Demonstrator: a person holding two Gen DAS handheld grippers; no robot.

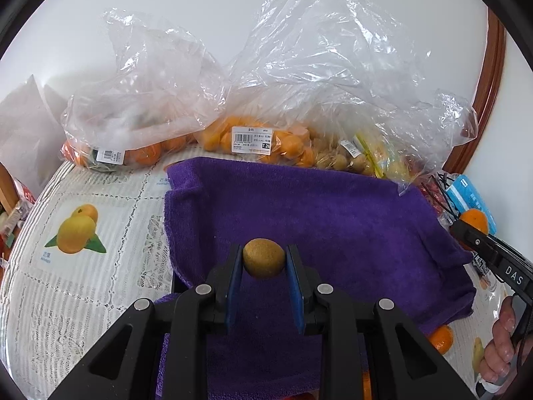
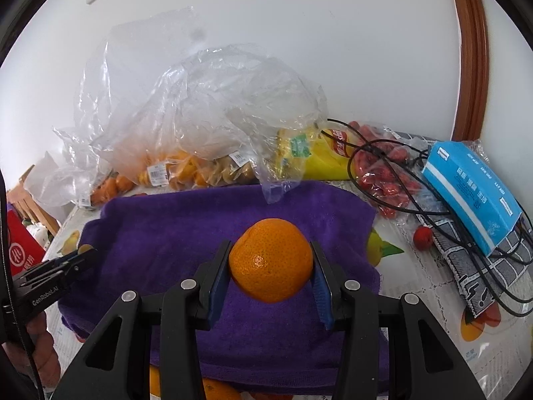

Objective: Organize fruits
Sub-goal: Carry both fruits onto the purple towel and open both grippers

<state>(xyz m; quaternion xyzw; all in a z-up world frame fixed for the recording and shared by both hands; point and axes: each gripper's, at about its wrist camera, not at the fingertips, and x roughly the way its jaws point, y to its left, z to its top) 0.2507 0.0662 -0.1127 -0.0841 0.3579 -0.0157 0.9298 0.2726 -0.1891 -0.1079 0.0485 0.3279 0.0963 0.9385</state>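
small brownish-green fruit (image 1: 264,262): matte, oval, pinched in left tongs (image 1: 263,263) above purple towel (image 1: 333,220) | orange (image 2: 270,260): round, dimpled, clamped in right tongs (image 2: 270,261) over the same plush towel, likely the sorting spot | crinkly clear fruit bags (image 1: 253,140) behind, on bench (image 1: 100,286)

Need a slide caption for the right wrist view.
Right gripper clamps a round orange mandarin above the purple towel.
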